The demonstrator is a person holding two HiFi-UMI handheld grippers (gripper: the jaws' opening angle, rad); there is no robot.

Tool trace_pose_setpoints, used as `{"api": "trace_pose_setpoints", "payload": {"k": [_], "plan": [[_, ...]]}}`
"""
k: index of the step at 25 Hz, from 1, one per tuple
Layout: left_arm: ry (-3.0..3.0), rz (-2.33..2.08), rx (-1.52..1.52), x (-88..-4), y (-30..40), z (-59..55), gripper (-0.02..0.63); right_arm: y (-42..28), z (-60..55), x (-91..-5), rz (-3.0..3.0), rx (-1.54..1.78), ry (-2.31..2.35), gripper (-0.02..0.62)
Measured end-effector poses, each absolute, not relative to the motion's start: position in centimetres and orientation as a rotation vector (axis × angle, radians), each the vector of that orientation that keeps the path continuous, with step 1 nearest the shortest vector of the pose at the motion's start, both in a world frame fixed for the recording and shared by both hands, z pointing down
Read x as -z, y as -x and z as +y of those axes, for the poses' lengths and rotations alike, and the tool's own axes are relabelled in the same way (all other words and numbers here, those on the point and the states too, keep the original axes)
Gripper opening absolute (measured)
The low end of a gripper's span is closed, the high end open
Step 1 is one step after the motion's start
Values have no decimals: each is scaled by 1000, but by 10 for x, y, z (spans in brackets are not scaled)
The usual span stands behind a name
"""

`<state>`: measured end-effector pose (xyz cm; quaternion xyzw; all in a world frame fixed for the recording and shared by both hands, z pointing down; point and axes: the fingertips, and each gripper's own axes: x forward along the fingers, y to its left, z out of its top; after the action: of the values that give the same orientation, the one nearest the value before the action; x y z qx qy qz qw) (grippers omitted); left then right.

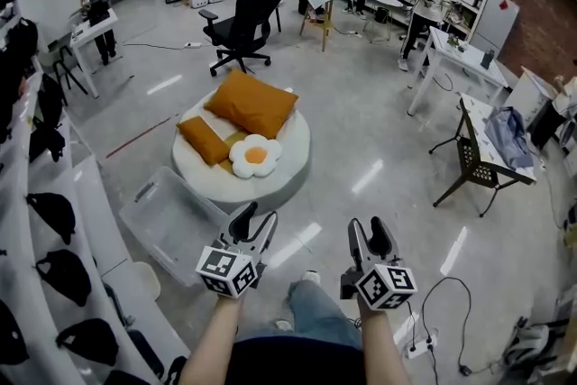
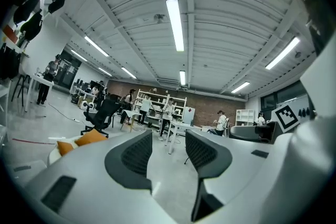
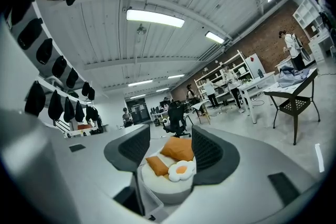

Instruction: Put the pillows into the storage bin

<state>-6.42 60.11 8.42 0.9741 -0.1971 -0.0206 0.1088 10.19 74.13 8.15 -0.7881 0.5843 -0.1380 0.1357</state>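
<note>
Three pillows lie on a round white cushion (image 1: 279, 180) on the floor: a large orange pillow (image 1: 251, 102), a small orange pillow (image 1: 203, 140) and an egg-shaped pillow (image 1: 255, 156). A clear storage bin (image 1: 171, 212) stands at the cushion's near left with nothing in it. My left gripper (image 1: 256, 219) and right gripper (image 1: 369, 230) hover short of the cushion, both open and holding nothing. The right gripper view frames the large orange pillow (image 3: 178, 147), the small one (image 3: 156, 165) and the egg pillow (image 3: 182, 169) far off between the open jaws. In the left gripper view an orange pillow (image 2: 89, 138) shows at the left.
A black office chair (image 1: 239, 27) stands beyond the cushion. A folding chair (image 1: 478, 162) and desks (image 1: 460, 54) stand at the right. White shelves with black caps (image 1: 54, 212) run along the left. Cables and a power strip (image 1: 422, 345) lie at the near right. Several people work at the back.
</note>
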Motion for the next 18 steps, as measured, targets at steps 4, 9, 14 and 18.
{"api": "trace_pose_setpoints", "payload": {"k": [4,9,14,18], "plan": [[-2864,-589,66,-86,59,584,193,-105,722,-82,1720,391,2275,230],[-2853,-616,88,-88,47,555,193,-122,694,-84,1728,388,2261,230],[-2828,-664,88,-98,33,512,193,-145,645,-86,1765,383,2230,229],[-2805,-717,59,-117,12,456,193,-175,586,-99,1779,386,2217,229]]}}
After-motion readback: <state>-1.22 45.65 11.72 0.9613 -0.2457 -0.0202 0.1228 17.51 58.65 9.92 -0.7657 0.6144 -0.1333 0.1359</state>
